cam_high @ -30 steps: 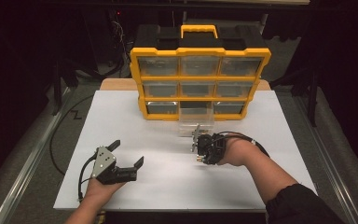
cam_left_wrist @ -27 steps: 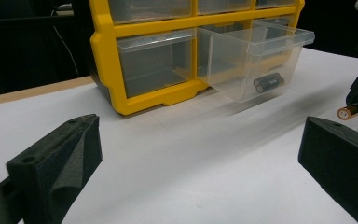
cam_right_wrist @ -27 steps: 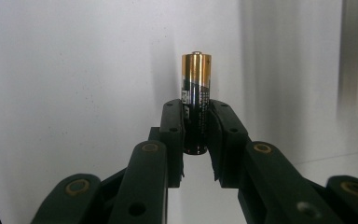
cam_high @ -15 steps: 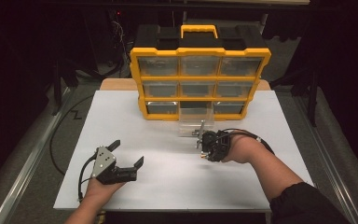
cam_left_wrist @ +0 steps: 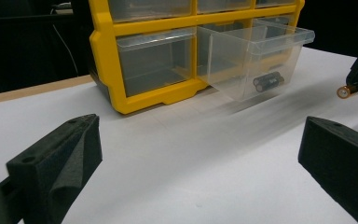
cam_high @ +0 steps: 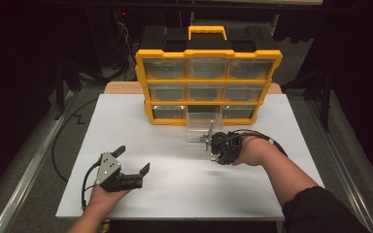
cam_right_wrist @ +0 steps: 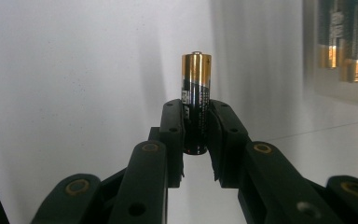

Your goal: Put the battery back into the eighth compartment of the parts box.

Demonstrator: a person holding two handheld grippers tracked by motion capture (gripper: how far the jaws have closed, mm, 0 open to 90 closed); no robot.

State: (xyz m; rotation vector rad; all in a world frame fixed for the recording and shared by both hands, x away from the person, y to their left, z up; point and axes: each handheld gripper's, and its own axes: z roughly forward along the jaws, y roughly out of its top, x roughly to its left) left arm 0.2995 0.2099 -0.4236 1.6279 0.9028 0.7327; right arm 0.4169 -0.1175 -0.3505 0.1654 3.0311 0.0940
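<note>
A: Right tongs (cam_right_wrist: 196, 140) — status?
B: Jaws closed on one battery (cam_right_wrist: 196, 100), black body with a gold end. It is gripped at its lower half, the gold end projecting beyond the jaw tips. In the high view the right tongs (cam_high: 212, 145) sit above the white desk (cam_high: 175, 194), just in front of the pulled-out drawer (cam_high: 203, 127).

A: Left tongs (cam_left_wrist: 200, 154)?
B: Jaws spread wide, nothing between them. In the high view the left tongs (cam_high: 135, 162) rest low over the near left part of the desk, held by the left hand (cam_high: 108, 194), well apart from the right tongs.

A: Next item outward?
B: One clear plastic drawer (cam_left_wrist: 256, 56), drawn out from the bottom row, middle slot, of the organiser (cam_high: 208, 80). Contents: batteries (cam_left_wrist: 266, 81) lying on its floor near the front wall; exact count cannot be told.

A: And the organiser itself?
B: Yellow frame, black top, yellow handle (cam_high: 208, 32), three rows of three clear drawers. It stands upright at the far edge of the desk. The other drawers appear pushed in; their contents cannot be told.
</note>
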